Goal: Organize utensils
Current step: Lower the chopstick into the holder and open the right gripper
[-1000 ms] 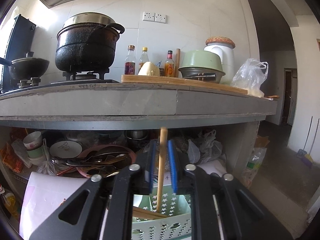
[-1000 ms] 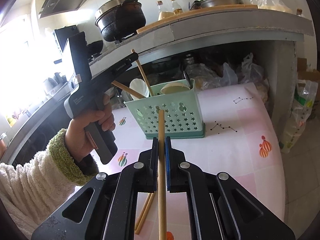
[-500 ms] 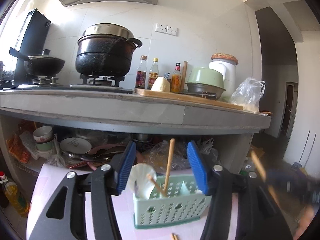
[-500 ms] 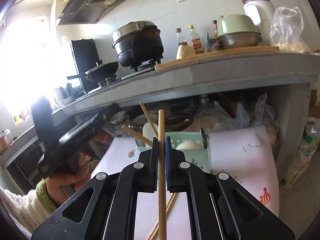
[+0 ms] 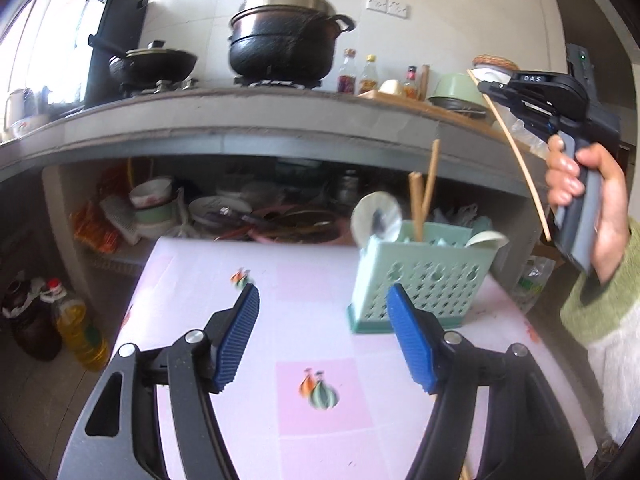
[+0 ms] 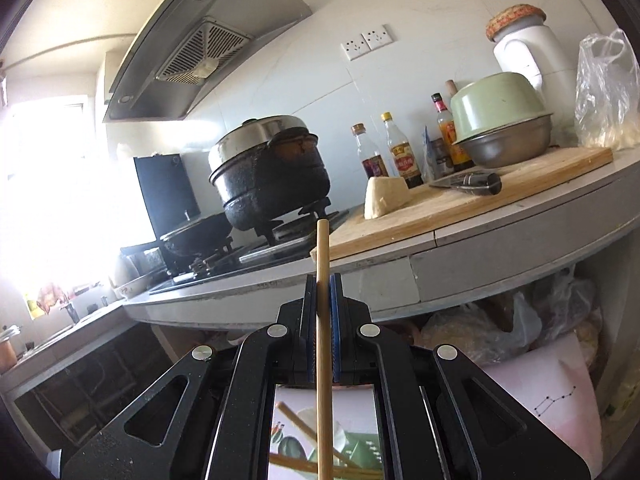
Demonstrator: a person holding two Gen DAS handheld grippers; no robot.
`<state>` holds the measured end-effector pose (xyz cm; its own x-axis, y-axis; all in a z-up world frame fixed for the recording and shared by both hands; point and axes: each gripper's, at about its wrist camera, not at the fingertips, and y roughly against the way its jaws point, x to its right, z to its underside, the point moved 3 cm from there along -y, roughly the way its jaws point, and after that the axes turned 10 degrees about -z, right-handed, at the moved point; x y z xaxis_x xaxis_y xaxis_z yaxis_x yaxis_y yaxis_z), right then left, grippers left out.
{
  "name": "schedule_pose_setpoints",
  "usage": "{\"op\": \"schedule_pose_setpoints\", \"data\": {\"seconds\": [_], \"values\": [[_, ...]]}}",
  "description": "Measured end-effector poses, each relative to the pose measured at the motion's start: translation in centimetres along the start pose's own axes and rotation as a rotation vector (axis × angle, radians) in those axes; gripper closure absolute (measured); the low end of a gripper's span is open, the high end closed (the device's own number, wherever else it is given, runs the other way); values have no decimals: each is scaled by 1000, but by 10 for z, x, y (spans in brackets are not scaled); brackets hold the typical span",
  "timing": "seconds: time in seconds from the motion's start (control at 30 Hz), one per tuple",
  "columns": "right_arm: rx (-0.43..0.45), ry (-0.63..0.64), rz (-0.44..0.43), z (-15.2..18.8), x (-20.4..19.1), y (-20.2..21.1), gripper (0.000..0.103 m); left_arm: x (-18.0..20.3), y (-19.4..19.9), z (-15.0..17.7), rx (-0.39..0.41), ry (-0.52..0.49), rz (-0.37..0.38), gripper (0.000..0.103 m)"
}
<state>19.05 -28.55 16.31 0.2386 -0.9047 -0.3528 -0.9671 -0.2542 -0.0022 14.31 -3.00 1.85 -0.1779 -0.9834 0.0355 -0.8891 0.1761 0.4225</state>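
Right tongs (image 6: 323, 292) clamped on one chopstick (image 6: 322, 320), lifted above the green holder (image 5: 420, 276), likely for dropping in. Left tongs (image 5: 322, 336) just opened wide, empty, near the holder with two chopsticks (image 5: 420, 200) standing inside.

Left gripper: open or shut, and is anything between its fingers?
Open. The left gripper has just been opening; its blue fingers stand wide apart with only the pink tablecloth showing between them.

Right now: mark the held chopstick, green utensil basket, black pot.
chopstick (image 6: 322, 280), right wrist view, shaft above the pads
green utensil basket (image 5: 424, 280), left wrist view, front wall
black pot (image 5: 280, 46), left wrist view, body
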Motion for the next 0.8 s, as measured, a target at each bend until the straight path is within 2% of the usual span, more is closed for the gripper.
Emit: {"op": "schedule_pose_setpoints", "data": {"seconds": [0.2, 0.47, 0.6, 0.8], "values": [[5, 17, 82, 8, 10, -32, 98, -32, 1, 16, -26, 61, -62, 39], [-32, 77, 204, 25, 27, -57, 98, -45, -4, 20, -27, 84, -80, 39], [-66, 141, 245, 39, 27, -58, 98, -46, -7, 22, -35, 86, -83, 39], [-124, 299, 255, 49, 14, -54, 98, -46, -9, 22, -45, 95, -79, 39]]}}
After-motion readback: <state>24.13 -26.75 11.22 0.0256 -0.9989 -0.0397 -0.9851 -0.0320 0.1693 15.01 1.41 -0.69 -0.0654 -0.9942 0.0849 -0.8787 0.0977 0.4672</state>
